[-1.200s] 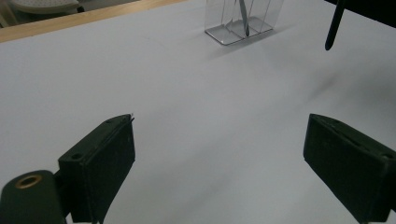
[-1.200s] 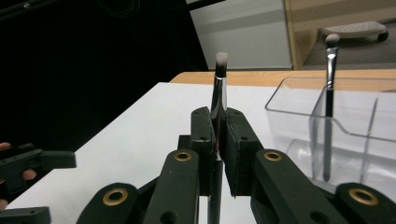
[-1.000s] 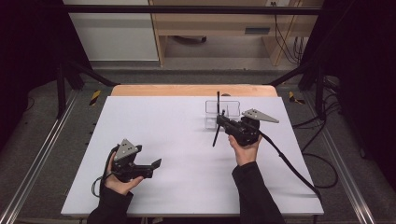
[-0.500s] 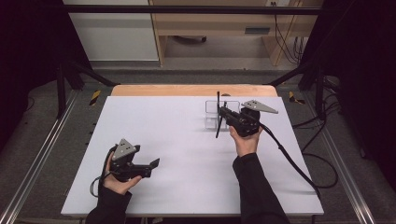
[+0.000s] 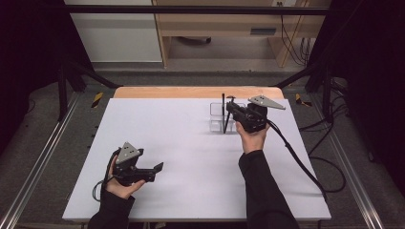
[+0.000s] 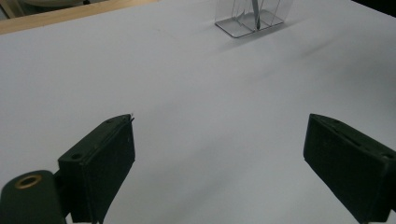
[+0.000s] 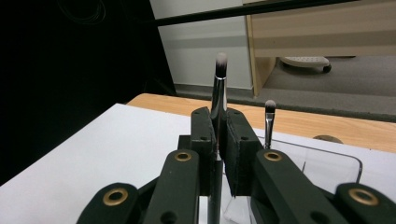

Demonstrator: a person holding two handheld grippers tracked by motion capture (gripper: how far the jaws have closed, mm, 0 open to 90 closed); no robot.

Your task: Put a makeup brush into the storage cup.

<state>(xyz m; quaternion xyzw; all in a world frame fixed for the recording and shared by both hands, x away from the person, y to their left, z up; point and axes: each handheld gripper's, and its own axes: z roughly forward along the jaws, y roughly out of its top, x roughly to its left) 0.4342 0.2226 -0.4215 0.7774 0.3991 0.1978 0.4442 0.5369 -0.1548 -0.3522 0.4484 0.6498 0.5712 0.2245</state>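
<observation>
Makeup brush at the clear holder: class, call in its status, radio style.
Right gripper shut on makeup brush, upright over clear holder. Second brush stands in holder. Left gripper open, nothing between its jaws. Nothing in the way.

You work at a white table (image 5: 157, 143) whose far edge shows a strip of bare pale wood (image 5: 196, 92). Grey carpet (image 5: 43, 143) lies around it, and metal rails (image 5: 33, 176) run along the floor past its left and right edges. Black-and-yellow tape marks (image 5: 97, 99) sit off both far corners. Beyond the far edge you face a white wall panel (image 5: 119, 38) and a light wooden desk (image 5: 215, 24); a black bar (image 5: 191, 9) crosses in front of them. Black curtains (image 5: 28, 47) darken both sides. Loose cables (image 5: 334, 162) coil on the floor at your right.
</observation>
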